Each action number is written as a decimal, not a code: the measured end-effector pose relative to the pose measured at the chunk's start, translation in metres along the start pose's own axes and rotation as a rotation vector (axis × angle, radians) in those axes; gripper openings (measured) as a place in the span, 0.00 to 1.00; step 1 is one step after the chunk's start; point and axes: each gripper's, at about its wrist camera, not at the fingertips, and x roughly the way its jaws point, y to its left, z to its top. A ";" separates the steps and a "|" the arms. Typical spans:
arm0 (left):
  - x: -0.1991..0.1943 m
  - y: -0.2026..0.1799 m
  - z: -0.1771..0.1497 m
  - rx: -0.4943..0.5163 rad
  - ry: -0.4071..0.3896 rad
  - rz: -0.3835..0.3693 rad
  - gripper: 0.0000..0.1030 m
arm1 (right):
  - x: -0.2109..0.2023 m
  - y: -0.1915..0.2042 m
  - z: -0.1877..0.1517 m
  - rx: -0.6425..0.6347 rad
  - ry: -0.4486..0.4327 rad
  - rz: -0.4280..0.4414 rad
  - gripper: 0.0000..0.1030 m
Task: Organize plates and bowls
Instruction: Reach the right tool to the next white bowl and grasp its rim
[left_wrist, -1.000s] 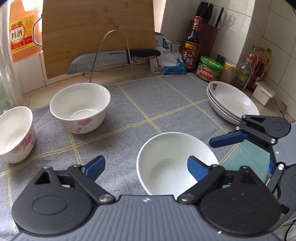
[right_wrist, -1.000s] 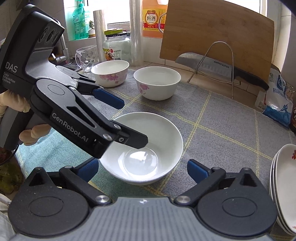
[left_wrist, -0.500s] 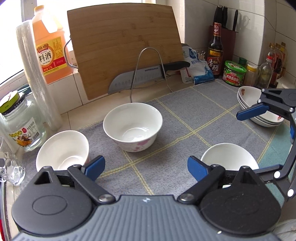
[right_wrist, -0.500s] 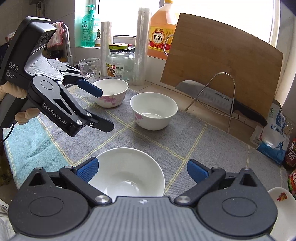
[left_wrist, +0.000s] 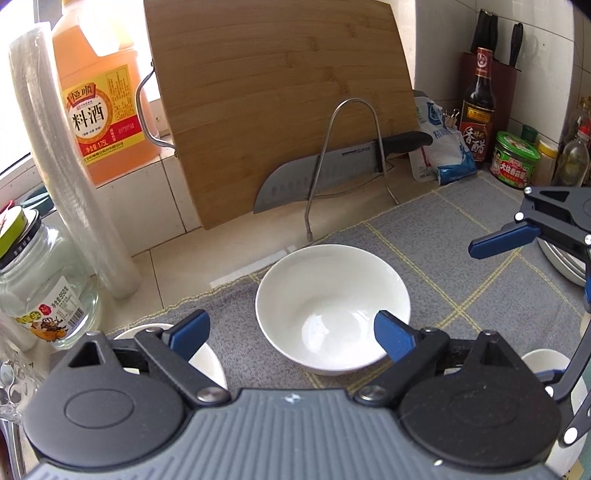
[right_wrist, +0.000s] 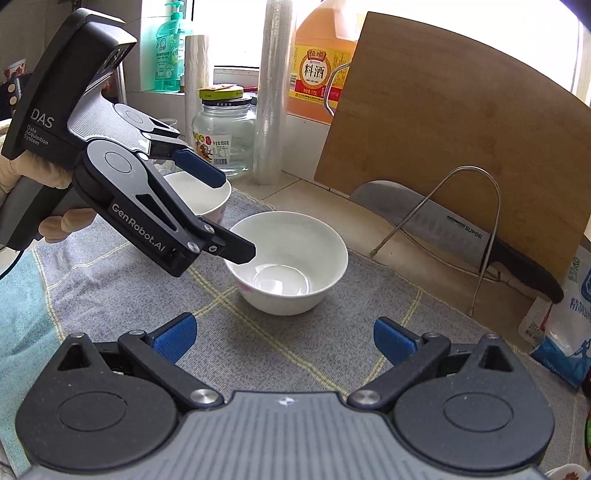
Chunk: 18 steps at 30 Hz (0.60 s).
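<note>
A white bowl with pink flowers (left_wrist: 332, 306) (right_wrist: 291, 262) sits on the grey checked mat (left_wrist: 461, 266). My left gripper (left_wrist: 291, 332) is open, its jaws spread wide over the bowl's near rim; in the right wrist view one of its fingers (right_wrist: 236, 251) hangs over the bowl's left rim. A second flowered bowl (right_wrist: 207, 192) stands behind it to the left, mostly hidden in the left wrist view (left_wrist: 207, 362). A third white bowl (left_wrist: 554, 365) shows at the lower right. My right gripper (right_wrist: 284, 336) is open and empty, short of the middle bowl. Stacked plates (left_wrist: 561, 258) lie at the right edge.
A bamboo cutting board (left_wrist: 280, 107) and a knife (left_wrist: 332, 173) on a wire rack stand behind the mat. A glass jar (left_wrist: 40, 288), a cling-film roll (left_wrist: 70, 166) and an orange cooking-wine jug (left_wrist: 99, 99) stand at the back left. Sauce bottles and jars (left_wrist: 484, 107) crowd the right corner.
My left gripper has swung left from the plain bowl and closed in on the middle flowered bowl. My right gripper has moved forward past the plain bowl towards the same bowl.
</note>
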 end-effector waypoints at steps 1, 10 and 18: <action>0.004 0.002 0.002 -0.007 0.004 -0.004 0.92 | 0.005 -0.001 0.001 -0.004 0.001 0.000 1.00; 0.032 0.009 0.011 -0.019 0.036 -0.058 0.79 | 0.044 -0.010 0.011 -0.012 0.029 0.029 1.00; 0.045 0.010 0.014 -0.024 0.065 -0.094 0.69 | 0.062 -0.013 0.015 -0.016 0.043 0.042 0.95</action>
